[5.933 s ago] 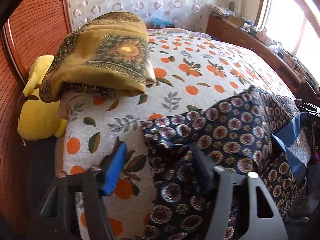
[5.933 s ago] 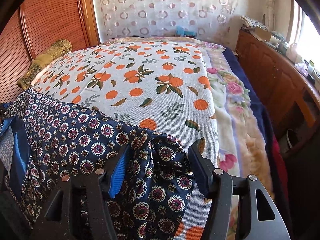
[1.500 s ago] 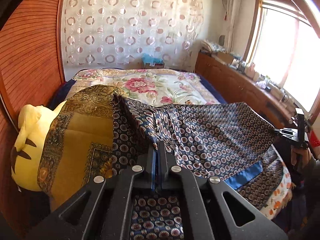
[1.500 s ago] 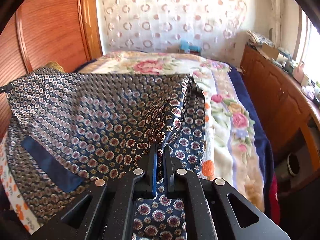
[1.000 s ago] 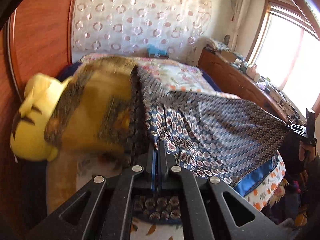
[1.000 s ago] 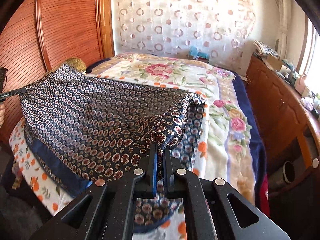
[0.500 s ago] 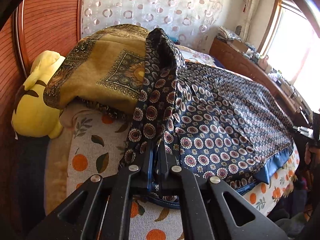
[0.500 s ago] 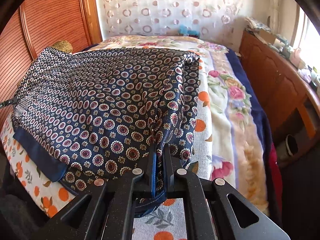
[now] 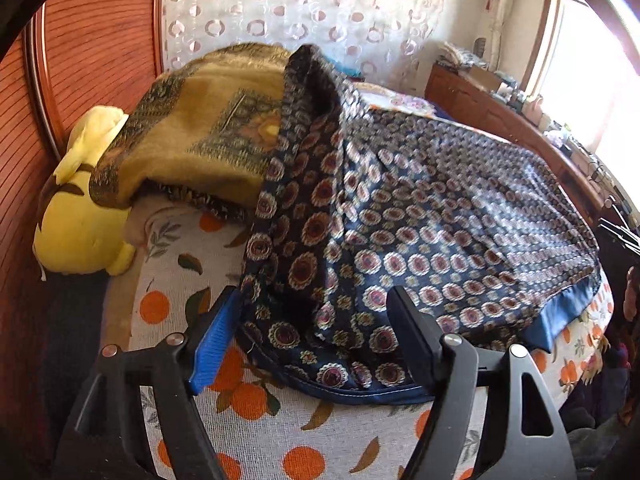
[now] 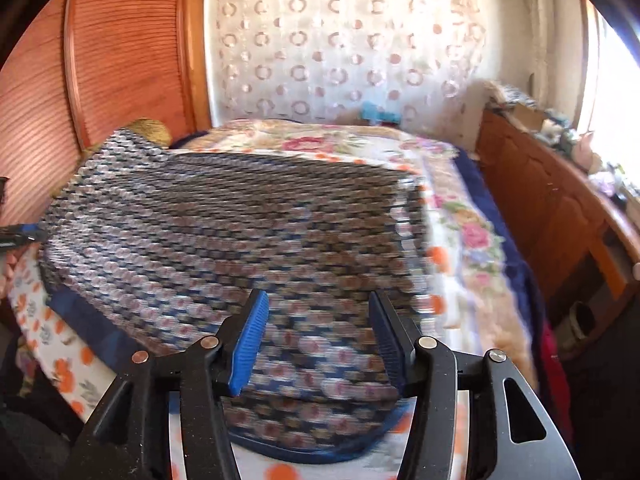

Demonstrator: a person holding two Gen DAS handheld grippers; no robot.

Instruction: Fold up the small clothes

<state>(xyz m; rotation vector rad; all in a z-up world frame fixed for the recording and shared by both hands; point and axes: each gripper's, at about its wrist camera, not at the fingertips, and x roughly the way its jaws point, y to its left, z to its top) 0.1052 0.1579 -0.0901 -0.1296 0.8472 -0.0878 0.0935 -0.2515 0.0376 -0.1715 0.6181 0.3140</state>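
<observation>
A navy garment with round medallion print [image 9: 400, 216] lies spread on the orange-print bedcover [image 9: 256, 432]. Its far left corner rides up against a folded gold blanket [image 9: 208, 132]. My left gripper [image 9: 316, 340] is open, its fingers either side of the garment's near left corner, holding nothing. In the right wrist view the same garment [image 10: 224, 224] covers the near part of the bed, blurred by motion. My right gripper [image 10: 316, 340] is open just above the garment's near right corner, empty.
A yellow plush toy [image 9: 80, 208] sits by the wooden headboard [image 9: 80, 60]. A wooden cabinet [image 10: 552, 208] with clutter runs along the right under the window. A floral quilt [image 10: 472, 232] covers the bed's far part. The bed's near edge is below both grippers.
Both grippers were shut on the garment's corners and held it up; they lowered it onto the bed and have now opened and let go. The right view is moving.
</observation>
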